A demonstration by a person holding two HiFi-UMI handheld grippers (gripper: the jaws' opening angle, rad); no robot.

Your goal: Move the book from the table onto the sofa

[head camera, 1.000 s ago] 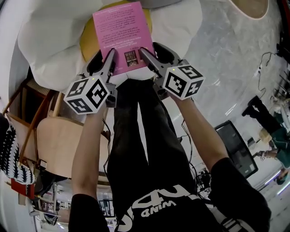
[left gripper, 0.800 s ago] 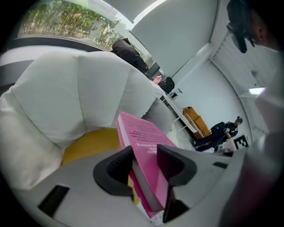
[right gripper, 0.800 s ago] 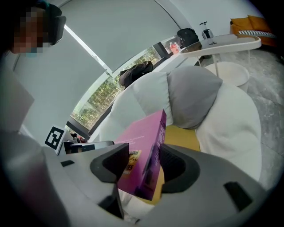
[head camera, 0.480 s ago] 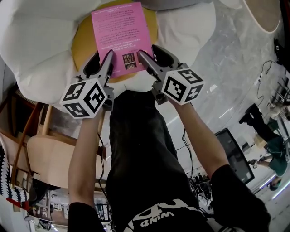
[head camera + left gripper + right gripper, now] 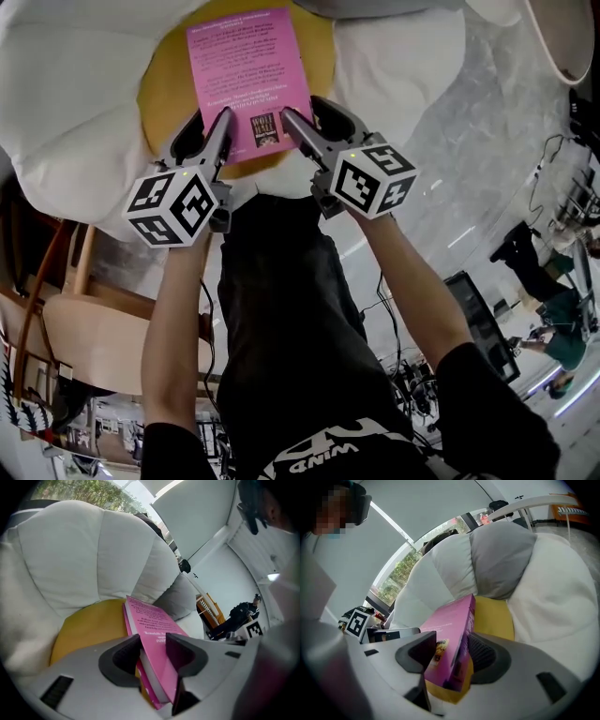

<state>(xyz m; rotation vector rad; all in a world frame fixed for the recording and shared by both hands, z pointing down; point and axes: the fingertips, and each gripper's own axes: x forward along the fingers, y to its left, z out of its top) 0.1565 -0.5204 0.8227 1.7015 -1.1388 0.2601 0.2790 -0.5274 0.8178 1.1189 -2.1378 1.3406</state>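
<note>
In the head view, you hold the pink book [image 5: 248,80] by its near end. The left gripper [image 5: 208,129] is at its left corner and the right gripper [image 5: 307,114] at its right, over the yellow cushion [image 5: 164,94] of the white sofa [image 5: 75,112].

In the left gripper view, the jaws stand wide, clamped across the book's thickness.

In the right gripper view, the jaws grip the other corner the same way, with a grey cushion [image 5: 501,559] behind. You cannot tell whether the book touches the yellow cushion.
</note>
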